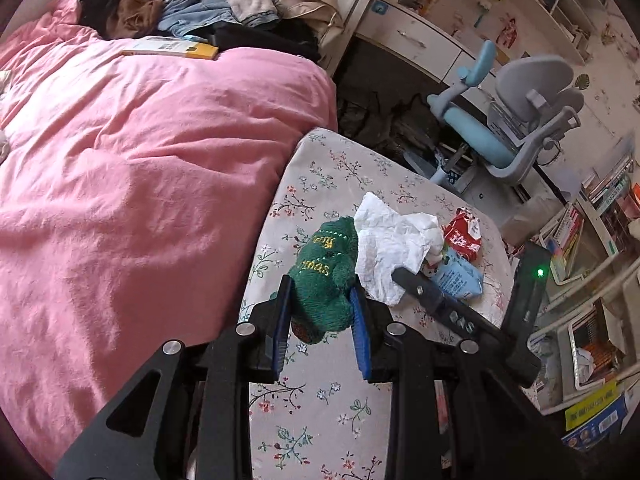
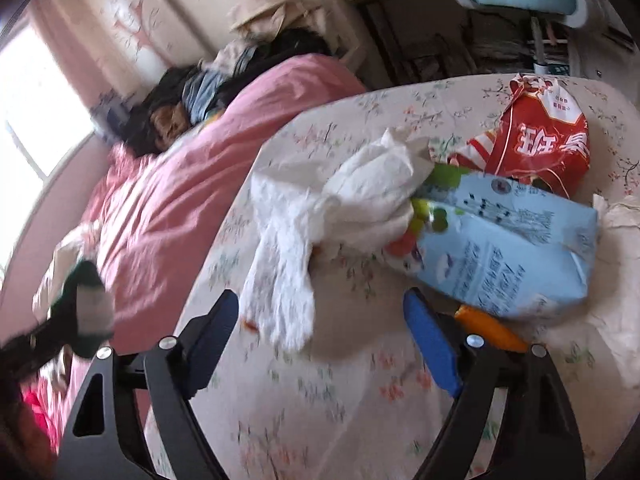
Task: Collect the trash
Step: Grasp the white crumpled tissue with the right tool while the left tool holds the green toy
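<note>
The left gripper [image 1: 320,300] is clamped on a green plush toy [image 1: 326,276] with yellow embroidered lettering; both blue pads [image 1: 362,328] press against the toy's sides, and the toy is held above the floral-covered table [image 1: 320,400]. On that table, just beyond the toy, lies the trash: a crumpled white tissue [image 1: 390,240], a light blue carton [image 1: 460,278] touching the tissue's far side, and a red snack bag [image 1: 464,232] behind the carton. In the left wrist view, one black finger of the right gripper [image 1: 428,294] reaches in over the tissue's near edge. In the right wrist view, the right gripper [image 2: 320,328] has its jaws spread wide, with the lower tail of the crumpled white tissue [image 2: 320,216] hanging between the blue pads [image 2: 432,344] and neither pad pressing on it. The light blue carton [image 2: 512,248] lies just right of the tissue, touching it, and the red snack bag [image 2: 536,140] sits behind the carton. An orange item [image 2: 488,328] shows under the carton's near edge; its type cannot be determined. Left of the table is a bed with a pink duvet [image 1: 140,180], a pile of clothes [image 1: 180,12] at its far end. A grey and blue desk chair [image 1: 512,120] stands beyond the table.
</note>
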`<state>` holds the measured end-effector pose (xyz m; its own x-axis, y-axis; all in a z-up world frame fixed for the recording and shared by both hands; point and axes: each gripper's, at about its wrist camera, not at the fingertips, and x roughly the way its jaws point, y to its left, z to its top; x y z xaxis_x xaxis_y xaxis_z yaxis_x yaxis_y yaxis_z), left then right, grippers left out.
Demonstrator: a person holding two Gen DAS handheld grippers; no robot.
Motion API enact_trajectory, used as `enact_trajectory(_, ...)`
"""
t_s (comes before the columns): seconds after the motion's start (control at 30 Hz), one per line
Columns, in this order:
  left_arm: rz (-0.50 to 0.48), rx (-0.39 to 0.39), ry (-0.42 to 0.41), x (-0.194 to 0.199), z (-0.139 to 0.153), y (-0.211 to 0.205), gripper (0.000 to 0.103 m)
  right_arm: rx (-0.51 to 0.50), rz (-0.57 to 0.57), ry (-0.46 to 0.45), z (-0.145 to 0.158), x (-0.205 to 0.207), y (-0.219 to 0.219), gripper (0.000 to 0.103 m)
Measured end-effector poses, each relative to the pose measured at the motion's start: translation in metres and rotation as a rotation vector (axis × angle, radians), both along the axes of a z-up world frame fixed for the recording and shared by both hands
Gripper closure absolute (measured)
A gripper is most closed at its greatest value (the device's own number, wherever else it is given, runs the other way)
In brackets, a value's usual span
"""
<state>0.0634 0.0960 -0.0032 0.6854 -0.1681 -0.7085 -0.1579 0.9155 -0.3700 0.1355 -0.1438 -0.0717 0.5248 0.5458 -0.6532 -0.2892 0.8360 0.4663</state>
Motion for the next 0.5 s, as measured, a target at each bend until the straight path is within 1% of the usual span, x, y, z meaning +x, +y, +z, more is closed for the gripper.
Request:
enact_trajectory(0.1, -0.008, 0.016, -0.007, 0.002, 0.003, -0.001, 0.078, 0.025, -0.014, -0.017, 0.001, 0.005, 0.002, 0.045)
enact_trajectory(0.13, -0.008, 0.019, -0.009, 0.003, 0.004, -0.001, 0.078, 0.03, -0.005, -0.012, 0.0, 0.008, 0.003, 0.066)
enact_trajectory(0.17, -0.008, 0.017, -0.012, 0.004, 0.005, -0.001, 0.078, 0.034, 0.012, -0.005, 0.0, 0.01, 0.005, 0.082)
enact_trajectory(0.2, -0.006, 0.011, -0.015, 0.005, 0.006, 0.0, 0.078, 0.037, 0.029, 0.001, 0.0, 0.011, 0.005, 0.086)
enact_trajectory(0.23, -0.004, 0.009, -0.016, 0.005, 0.007, 0.001, 0.078, 0.048, 0.04, 0.003, 0.001, 0.01, 0.004, 0.094)
enact_trajectory(0.27, 0.0, 0.006, -0.017, 0.005, 0.008, 0.002, 0.078, 0.06, 0.051, 0.001, 0.003, 0.009, 0.003, 0.098)
enact_trajectory(0.33, 0.007, 0.0, -0.019, 0.004, 0.008, 0.005, 0.078, 0.098, 0.07, -0.025, 0.014, 0.002, -0.001, 0.099)
enact_trajectory(0.37, 0.01, -0.003, -0.019, 0.004, 0.009, 0.006, 0.078, 0.131, 0.079, -0.046, 0.025, -0.006, -0.007, 0.099)
enact_trajectory(0.43, 0.016, -0.008, -0.021, 0.002, 0.009, 0.008, 0.078, 0.165, 0.089, -0.078, 0.039, -0.018, -0.014, 0.099)
enact_trajectory(0.47, 0.018, -0.011, -0.023, 0.001, 0.009, 0.009, 0.078, 0.189, 0.097, -0.108, 0.052, -0.031, -0.023, 0.099)
enact_trajectory(0.5, 0.02, -0.016, -0.025, 0.0, 0.01, 0.01, 0.078, 0.203, 0.101, -0.125, 0.059, -0.038, -0.028, 0.099)
